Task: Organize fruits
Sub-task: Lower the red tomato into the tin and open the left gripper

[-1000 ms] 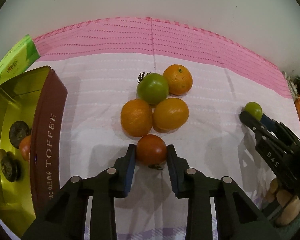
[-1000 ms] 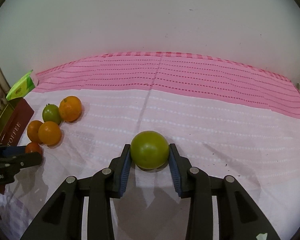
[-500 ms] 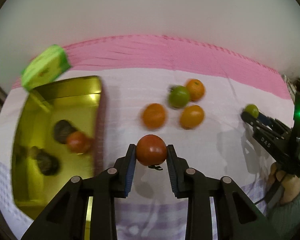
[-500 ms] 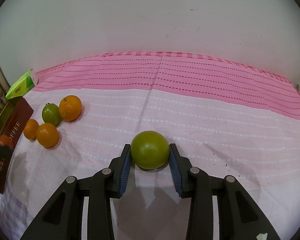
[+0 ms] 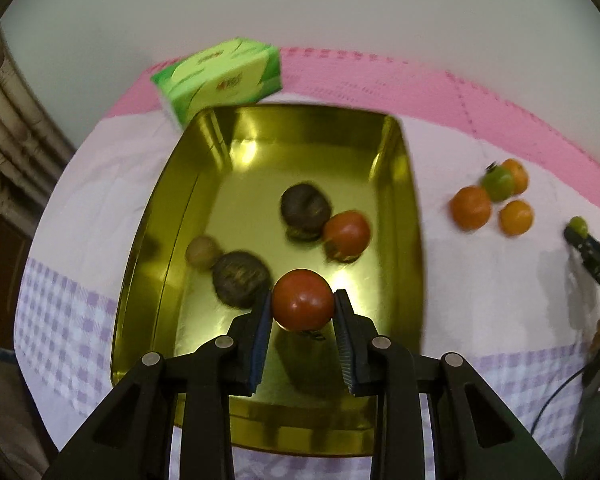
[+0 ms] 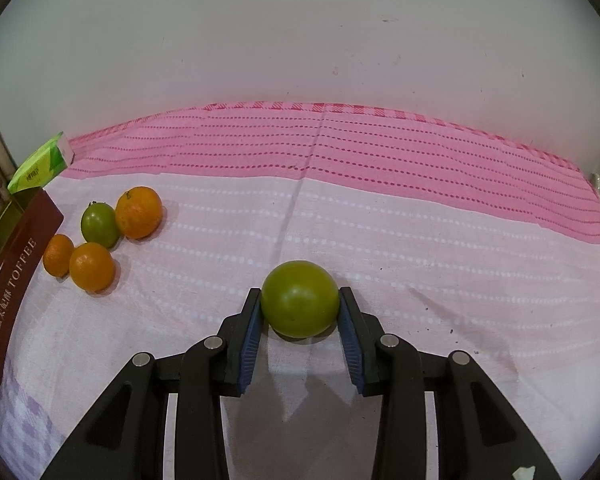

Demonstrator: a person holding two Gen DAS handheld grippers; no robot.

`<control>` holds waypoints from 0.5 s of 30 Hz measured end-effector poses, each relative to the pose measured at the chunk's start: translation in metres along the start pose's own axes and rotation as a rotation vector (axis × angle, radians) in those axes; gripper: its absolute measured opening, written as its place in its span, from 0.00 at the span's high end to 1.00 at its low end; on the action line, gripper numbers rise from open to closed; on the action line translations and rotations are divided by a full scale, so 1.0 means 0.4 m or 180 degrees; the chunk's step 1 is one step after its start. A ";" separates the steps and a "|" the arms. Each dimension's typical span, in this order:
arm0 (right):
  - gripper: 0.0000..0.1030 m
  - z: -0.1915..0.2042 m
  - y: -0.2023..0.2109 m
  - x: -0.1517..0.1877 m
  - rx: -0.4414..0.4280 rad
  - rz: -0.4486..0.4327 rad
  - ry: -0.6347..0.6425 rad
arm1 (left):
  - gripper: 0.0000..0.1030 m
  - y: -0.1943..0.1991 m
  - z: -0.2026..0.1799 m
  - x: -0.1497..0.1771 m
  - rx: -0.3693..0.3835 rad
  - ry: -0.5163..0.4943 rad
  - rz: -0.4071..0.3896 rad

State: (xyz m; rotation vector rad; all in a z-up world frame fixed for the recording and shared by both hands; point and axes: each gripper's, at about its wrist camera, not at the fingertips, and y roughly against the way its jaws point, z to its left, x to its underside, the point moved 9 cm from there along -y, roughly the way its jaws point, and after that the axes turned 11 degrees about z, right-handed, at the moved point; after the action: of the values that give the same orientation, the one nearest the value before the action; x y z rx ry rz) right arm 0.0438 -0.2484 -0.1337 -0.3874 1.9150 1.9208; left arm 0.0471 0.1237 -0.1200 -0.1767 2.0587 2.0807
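Pink cloth (image 6: 380, 240): three oranges (image 6: 138, 212), each gripper (image 5: 302, 312) clamping one tomato (image 5: 302, 299)

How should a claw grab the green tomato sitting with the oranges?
Grip the green tomato across its round middle, coming down from above. Oranges press against it on the sides, so only its top is free.

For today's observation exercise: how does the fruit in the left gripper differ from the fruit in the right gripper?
The red tomato is red; the green tomato is green. The red tomato is held above the gold tin; the green tomato sits low over the pink cloth. Both are round, glossy, and clamped between blue-padded fingers.
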 end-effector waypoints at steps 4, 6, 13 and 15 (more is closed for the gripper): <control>0.65 0.002 -0.001 -0.001 0.0013 0.0002 0.0012 | 0.70 -0.029 0.024 0.015 0.0038 0.0105 0.0102; 0.65 0.002 -0.001 -0.001 0.0021 0.0003 0.0016 | 0.70 -0.036 0.032 0.018 -0.0008 0.0111 0.0114; 0.65 0.004 -0.002 -0.001 0.0050 0.0005 0.0033 | 0.69 -0.063 0.050 0.021 -0.0078 0.0092 0.0163; 0.66 0.004 -0.001 -0.001 0.0056 0.0005 0.0035 | 0.69 -0.070 0.056 0.021 -0.0106 0.0079 0.0171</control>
State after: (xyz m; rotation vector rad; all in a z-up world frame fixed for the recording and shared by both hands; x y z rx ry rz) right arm 0.0445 -0.2470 -0.1340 -0.3922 1.9383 1.9052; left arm 0.0468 0.1466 -0.1488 -0.1548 2.0662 2.1559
